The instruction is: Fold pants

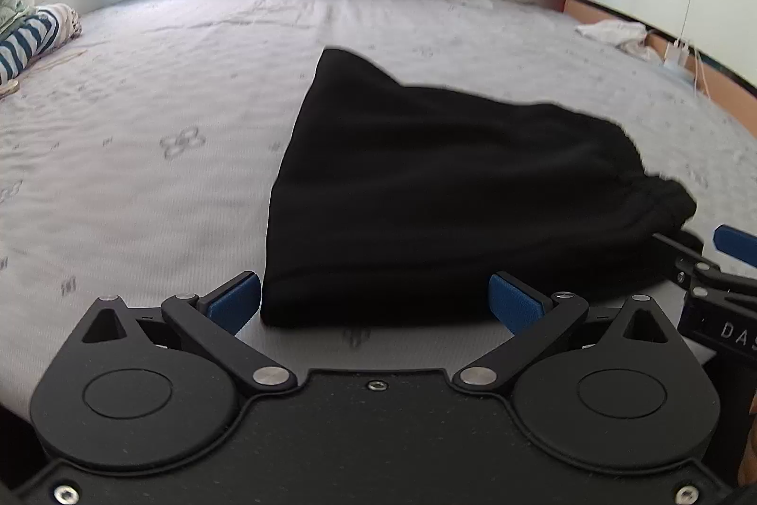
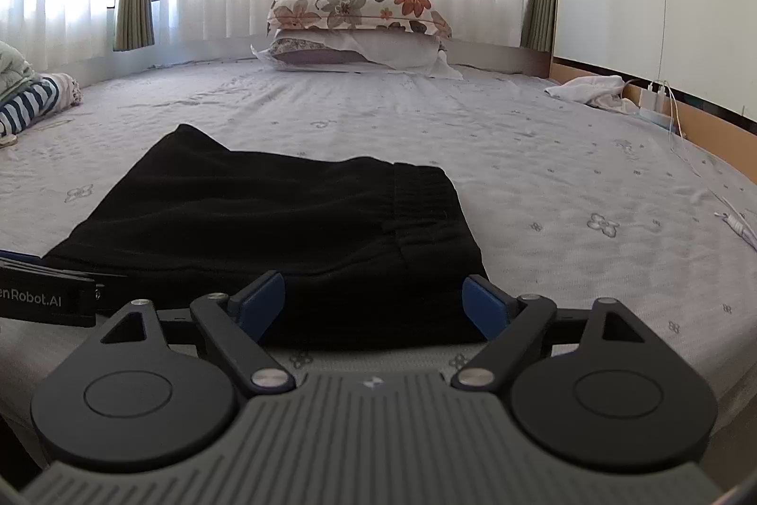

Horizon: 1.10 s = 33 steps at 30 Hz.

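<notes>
The black pants (image 1: 426, 192) lie folded in a compact stack on the pale bed sheet (image 1: 142, 126), elastic waistband at the right. They also show in the right wrist view (image 2: 284, 230). My left gripper (image 1: 376, 299) is open, its blue pads either side of the stack's near edge, holding nothing. My right gripper (image 2: 374, 304) is open at the near right edge of the stack, empty. The right gripper shows at the right edge of the left wrist view (image 1: 709, 268); the left gripper shows at the left edge of the right wrist view (image 2: 47, 292).
Stacked floral pillows (image 2: 355, 31) lie at the bed's far end under white curtains. Striped and green clothes (image 2: 28, 98) sit at the far left. A white cloth (image 2: 586, 88), a charger and a cable (image 2: 662, 102) lie along the right wall.
</notes>
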Available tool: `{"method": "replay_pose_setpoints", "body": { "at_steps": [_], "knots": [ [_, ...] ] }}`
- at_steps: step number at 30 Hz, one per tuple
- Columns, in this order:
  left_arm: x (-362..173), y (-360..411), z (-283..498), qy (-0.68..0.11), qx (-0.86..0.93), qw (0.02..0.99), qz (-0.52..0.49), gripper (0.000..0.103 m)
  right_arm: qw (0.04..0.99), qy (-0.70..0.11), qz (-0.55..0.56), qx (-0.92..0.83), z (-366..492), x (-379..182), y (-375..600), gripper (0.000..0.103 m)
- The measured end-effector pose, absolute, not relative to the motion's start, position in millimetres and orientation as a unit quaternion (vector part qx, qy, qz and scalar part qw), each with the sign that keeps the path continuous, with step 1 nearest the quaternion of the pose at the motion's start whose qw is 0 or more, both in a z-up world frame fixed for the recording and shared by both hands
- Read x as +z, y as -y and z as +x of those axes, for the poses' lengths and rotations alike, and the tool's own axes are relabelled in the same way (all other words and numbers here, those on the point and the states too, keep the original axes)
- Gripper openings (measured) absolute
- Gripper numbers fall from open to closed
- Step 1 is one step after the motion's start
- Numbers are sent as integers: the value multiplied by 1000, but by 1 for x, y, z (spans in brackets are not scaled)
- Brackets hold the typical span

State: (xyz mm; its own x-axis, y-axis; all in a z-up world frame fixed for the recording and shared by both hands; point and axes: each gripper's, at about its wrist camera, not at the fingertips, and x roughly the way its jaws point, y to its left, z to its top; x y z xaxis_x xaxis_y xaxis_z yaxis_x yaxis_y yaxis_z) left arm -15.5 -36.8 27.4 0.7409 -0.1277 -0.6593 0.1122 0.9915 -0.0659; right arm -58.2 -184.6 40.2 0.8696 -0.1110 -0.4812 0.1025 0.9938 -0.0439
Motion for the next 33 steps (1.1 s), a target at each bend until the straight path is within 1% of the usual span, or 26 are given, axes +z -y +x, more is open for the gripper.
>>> {"method": "replay_pose_setpoints", "body": {
  "at_steps": [2, 7, 9, 19, 33],
  "knots": [
    [20, 35, -20, -364, -56, 930, -7, 103, 964, -258, -5, -60, -61, 34, 186, 92],
    [16, 40, -27, -356, -50, 933, 19, 103, 959, -276, 1, -63, -64, 23, 188, 98],
    [16, 41, -26, -358, -47, 932, 18, 103, 957, -283, 0, -64, -63, 19, 189, 103],
    [16, 48, -19, -362, -33, 931, 26, 103, 953, -298, -2, -59, -54, 10, 187, 103],
    [17, 46, -3, -391, -24, 920, 13, 103, 940, -334, -5, -68, -38, 12, 184, 103]
  ]
}}
